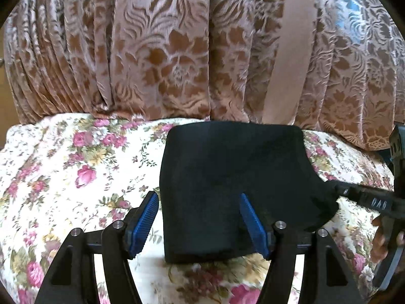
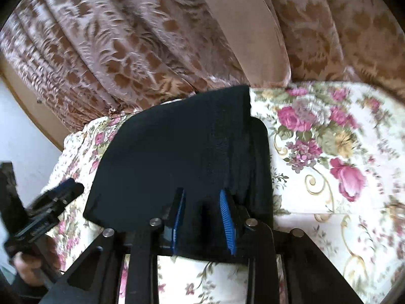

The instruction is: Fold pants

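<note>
The black pants (image 1: 233, 177) lie folded into a compact rectangle on the floral bedsheet (image 1: 63, 177), close to the curtain. My left gripper (image 1: 201, 219) hangs open over their near left edge, one blue pad above the sheet and the other above the cloth. My right gripper (image 1: 336, 192) reaches in from the right and meets the pants' right corner, where the cloth bulges outward. In the right wrist view the pants (image 2: 177, 147) fill the narrow gap between the blue pads of the right gripper (image 2: 202, 217). Whether those pads press the cloth does not show.
A brown patterned curtain (image 1: 164, 50) with a plain beige band (image 1: 291, 58) hangs right behind the bed. Floral sheet (image 2: 329, 164) spreads on both sides of the pants. A hand (image 2: 27, 266) holds the left gripper (image 2: 50, 202) at the left, in front of a pale wall (image 2: 22, 131).
</note>
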Tool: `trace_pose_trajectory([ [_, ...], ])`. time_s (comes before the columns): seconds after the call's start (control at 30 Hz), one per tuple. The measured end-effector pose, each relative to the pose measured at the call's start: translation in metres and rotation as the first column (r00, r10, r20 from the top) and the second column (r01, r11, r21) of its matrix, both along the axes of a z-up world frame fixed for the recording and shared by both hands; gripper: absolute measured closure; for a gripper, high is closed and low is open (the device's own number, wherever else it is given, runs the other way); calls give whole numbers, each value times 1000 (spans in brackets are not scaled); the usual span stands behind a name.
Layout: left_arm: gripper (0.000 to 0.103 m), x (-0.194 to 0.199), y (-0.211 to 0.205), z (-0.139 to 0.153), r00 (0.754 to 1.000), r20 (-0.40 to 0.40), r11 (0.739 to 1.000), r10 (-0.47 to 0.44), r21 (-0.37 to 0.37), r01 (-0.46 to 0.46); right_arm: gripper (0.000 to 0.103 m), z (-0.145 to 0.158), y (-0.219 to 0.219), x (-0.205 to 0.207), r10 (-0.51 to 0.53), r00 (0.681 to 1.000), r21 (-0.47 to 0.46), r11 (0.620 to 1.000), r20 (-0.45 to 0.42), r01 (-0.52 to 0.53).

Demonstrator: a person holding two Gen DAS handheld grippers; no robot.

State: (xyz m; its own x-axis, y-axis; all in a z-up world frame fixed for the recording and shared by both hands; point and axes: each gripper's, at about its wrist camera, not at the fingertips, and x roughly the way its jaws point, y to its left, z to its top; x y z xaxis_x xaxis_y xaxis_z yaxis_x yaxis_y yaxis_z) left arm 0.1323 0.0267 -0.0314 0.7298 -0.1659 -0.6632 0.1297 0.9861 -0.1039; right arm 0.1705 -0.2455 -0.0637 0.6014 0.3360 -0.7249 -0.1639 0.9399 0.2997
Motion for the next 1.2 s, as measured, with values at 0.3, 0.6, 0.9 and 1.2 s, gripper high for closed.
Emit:
trace_pose_trajectory([
  [0.3, 32, -64, -9, 21, 998, 52, 1000, 21, 6, -21, 73, 21, 51, -75, -66, 989, -153, 984, 133, 86],
  [0.6, 30, -109, -17, 16, 998, 43, 998, 43, 38, -45, 73, 28, 78, -133, -166, 967, -245, 946, 191, 211],
  [0.9, 28, -128, -15, 14, 994, 55, 993, 97, 59, -101, 73, 33, 83, -157, -177, 963, -267, 936, 205, 229],
  [1.2, 28, -135, -17, 13, 992, 68, 990, 108, 81, -113, 73, 29, 78, -167, -194, 960, -254, 936, 202, 242],
])
